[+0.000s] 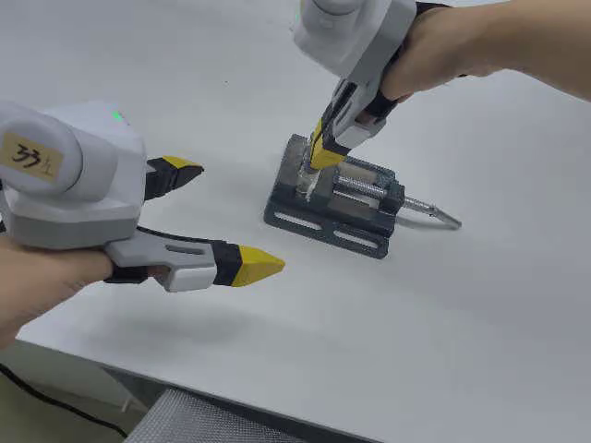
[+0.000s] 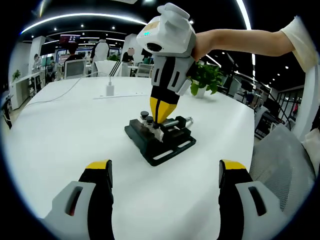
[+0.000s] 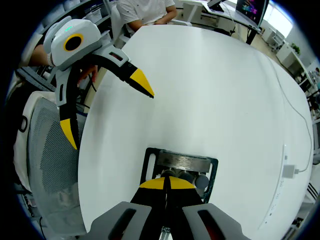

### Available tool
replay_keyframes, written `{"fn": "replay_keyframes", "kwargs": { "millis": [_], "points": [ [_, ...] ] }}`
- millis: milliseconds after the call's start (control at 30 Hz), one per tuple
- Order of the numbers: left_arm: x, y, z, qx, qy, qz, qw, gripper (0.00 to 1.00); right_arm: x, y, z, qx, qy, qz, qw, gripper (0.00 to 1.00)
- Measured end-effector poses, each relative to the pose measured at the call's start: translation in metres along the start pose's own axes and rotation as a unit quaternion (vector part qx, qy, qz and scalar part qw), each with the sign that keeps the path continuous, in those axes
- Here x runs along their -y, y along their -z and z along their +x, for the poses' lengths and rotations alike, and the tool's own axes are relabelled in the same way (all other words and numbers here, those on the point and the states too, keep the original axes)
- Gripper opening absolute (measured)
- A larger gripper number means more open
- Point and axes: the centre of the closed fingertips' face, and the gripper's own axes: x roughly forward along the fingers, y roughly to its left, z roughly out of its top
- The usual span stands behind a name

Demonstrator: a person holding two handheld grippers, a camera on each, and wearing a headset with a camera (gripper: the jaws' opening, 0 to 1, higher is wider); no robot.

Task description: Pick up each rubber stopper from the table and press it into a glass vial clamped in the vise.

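One hand-held gripper [image 1: 319, 163] tip-down over vise [image 1: 297, 220]

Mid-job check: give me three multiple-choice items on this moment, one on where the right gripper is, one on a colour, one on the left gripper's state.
1. Where is the right gripper?
A. tips down at the vise
B. lying flat on the table
C. at the table's edge

2. What colour are the gripper fingertips?
A. red
B. yellow
C. green

3. How do the jaws of the left gripper stand?
A. shut on a stopper
B. shut, empty
C. open, empty

Answers: 1 A, its tips point down onto the vise; 2 B, every tip shows yellow; 3 C, its own view shows a wide, empty gap.
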Motion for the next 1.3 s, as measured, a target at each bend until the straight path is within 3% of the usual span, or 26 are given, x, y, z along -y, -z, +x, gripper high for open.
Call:
{"fn": "replay_keyframes", "kwargs": {
  "millis": [67, 300, 433, 667, 733, 933, 1100, 1167, 1200, 1233, 1267, 1300],
  "points": [
    [-0.001, 0.0, 0.0, 0.0, 0.0, -0.002, 1.0, 0.87, -0.002, 0.001, 0.0, -0.011, -0.003, -0.012, 0.9999, 0.0],
    [-0.005, -0.002, 0.001, 0.004, -0.001, -0.006, 1.0, 0.87, -0.002, 0.001, 0.0, -0.016, -0.004, 0.026, 0.9995, 0.0],
    [-0.007, -0.003, 0.003, 0.004, -0.001, -0.009, 1.0, 0.86, -0.006, -0.001, 0.002, -0.038, -0.005, 0.007, 0.9992, 0.0],
    [-0.009, -0.003, 0.006, 0.004, -0.001, -0.012, 0.9999, 0.86, -0.006, 0.0, 0.002, -0.054, -0.017, 0.019, 0.9982, 0.0],
    [-0.008, -0.003, 0.007, 0.002, 0.001, -0.013, 0.9999, 0.86, -0.006, 0.001, 0.002, -0.053, -0.018, 0.028, 0.998, 0.0],
    [-0.004, -0.006, 0.012, -0.001, 0.009, -0.009, 0.9999, 0.86, -0.001, 0.001, 0.004, -0.056, -0.01, -0.004, 0.9984, 0.0],
    [-0.003, -0.007, 0.013, -0.003, 0.011, -0.006, 0.9999, 0.86, 0.006, 0.005, 0.005, -0.027, -0.004, 0.02, 0.9994, 0.0],
    [-0.002, -0.007, 0.014, -0.004, 0.012, -0.004, 0.9999, 0.86, 0.006, 0.006, 0.005, -0.02, 0.0, 0.009, 0.9998, 0.0],
    [-0.002, -0.009, 0.015, -0.004, 0.013, -0.003, 0.9999, 0.86, 0.007, 0.006, 0.005, -0.014, -0.002, 0.031, 0.9994, 0.0],
    [-0.001, -0.01, 0.015, -0.004, 0.013, -0.001, 0.9999, 0.86, 0.01, 0.005, 0.005, -0.014, -0.002, 0.023, 0.9996, 0.0],
    [0.0, -0.012, 0.015, -0.004, 0.014, 0.001, 0.9999, 0.86, 0.011, 0.004, 0.006, -0.015, -0.003, 0.043, 0.9989, 0.0],
    [0.0, -0.014, 0.016, -0.004, 0.015, 0.003, 0.9999, 0.86, 0.013, 0.003, 0.007, -0.019, -0.003, 0.029, 0.9994, 0.0]
  ]
}}
